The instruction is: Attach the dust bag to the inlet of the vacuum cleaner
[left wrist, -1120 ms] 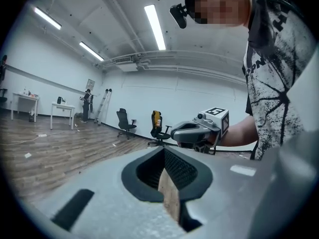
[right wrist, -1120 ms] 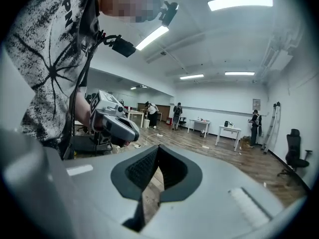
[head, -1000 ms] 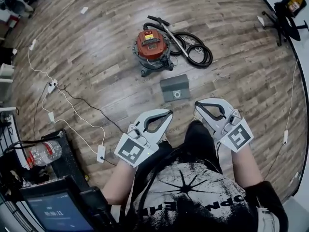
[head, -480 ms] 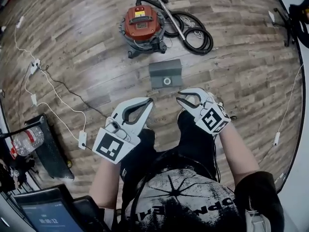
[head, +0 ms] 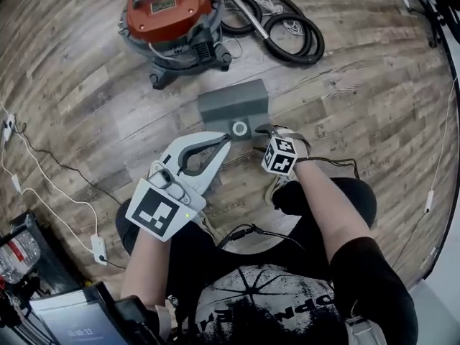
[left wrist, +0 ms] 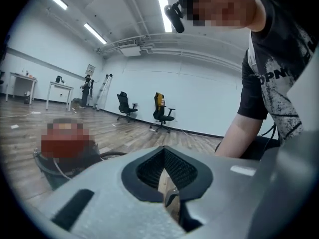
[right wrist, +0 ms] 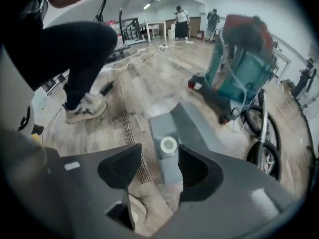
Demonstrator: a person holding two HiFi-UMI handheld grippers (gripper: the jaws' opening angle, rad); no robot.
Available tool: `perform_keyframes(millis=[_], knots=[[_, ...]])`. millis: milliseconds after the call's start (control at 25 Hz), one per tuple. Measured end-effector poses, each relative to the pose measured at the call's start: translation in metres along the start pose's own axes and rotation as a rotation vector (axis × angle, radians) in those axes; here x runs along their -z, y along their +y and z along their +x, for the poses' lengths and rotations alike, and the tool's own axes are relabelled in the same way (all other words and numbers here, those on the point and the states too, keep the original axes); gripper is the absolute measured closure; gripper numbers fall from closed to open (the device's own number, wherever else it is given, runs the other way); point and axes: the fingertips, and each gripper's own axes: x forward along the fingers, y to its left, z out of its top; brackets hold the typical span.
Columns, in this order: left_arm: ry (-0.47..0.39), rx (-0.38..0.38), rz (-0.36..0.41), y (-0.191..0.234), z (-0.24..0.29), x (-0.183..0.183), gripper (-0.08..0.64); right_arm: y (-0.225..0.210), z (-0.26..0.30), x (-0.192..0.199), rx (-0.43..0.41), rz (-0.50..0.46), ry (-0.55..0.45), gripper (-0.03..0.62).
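Note:
A flat grey dust bag (head: 228,105) with a white inlet ring (head: 240,129) lies on the wood floor just in front of the red vacuum cleaner (head: 169,6). My right gripper (head: 260,130) points steeply down over the bag's near edge beside the ring. Its jaws are opening. In the right gripper view the dust bag (right wrist: 175,119) and ring (right wrist: 169,145) lie between the spread jaws of the right gripper (right wrist: 159,169), with neither pad touching them. My left gripper (head: 224,142) is shut and empty, just left of the ring. In its own view the left gripper (left wrist: 164,183) points nearly level.
The black hose and wand (head: 284,24) coil to the right of the vacuum. White cables (head: 43,185) and a power adapter (head: 98,246) trail on the floor at the left. The person's legs and a shoe (right wrist: 82,108) are close behind the grippers. Office chairs (left wrist: 162,114) stand far off.
Both grippers have dropped towards the floor and the bag now looks much nearer. The right gripper has tipped downward and its jaws have spread over the bag's near edge. The left stays shut.

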Motion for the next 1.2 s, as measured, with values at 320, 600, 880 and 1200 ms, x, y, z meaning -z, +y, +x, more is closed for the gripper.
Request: perform_keyframes(millis=[320, 600, 880, 1200], knots=[[0.064, 0.018, -0.051, 0.023, 0.014, 0.098, 0.558, -0.003, 0.146, 0.099, 0.000, -0.050, 0.224, 0.361], [0.097, -0.006, -0.086, 0.021, 0.003, 0.116, 0.558, -0.008, 0.165, 0.114, 0.074, -0.104, 0.286, 0.502], [0.101, -0.015, -0.047, 0.029, -0.002, 0.118, 0.558, -0.017, 0.151, 0.096, 0.093, -0.152, 0.304, 0.569], [0.167, 0.077, 0.189, 0.034, -0.013, 0.117, 0.558, -0.057, 0.060, 0.044, 0.129, -0.302, 0.269, 0.575]])
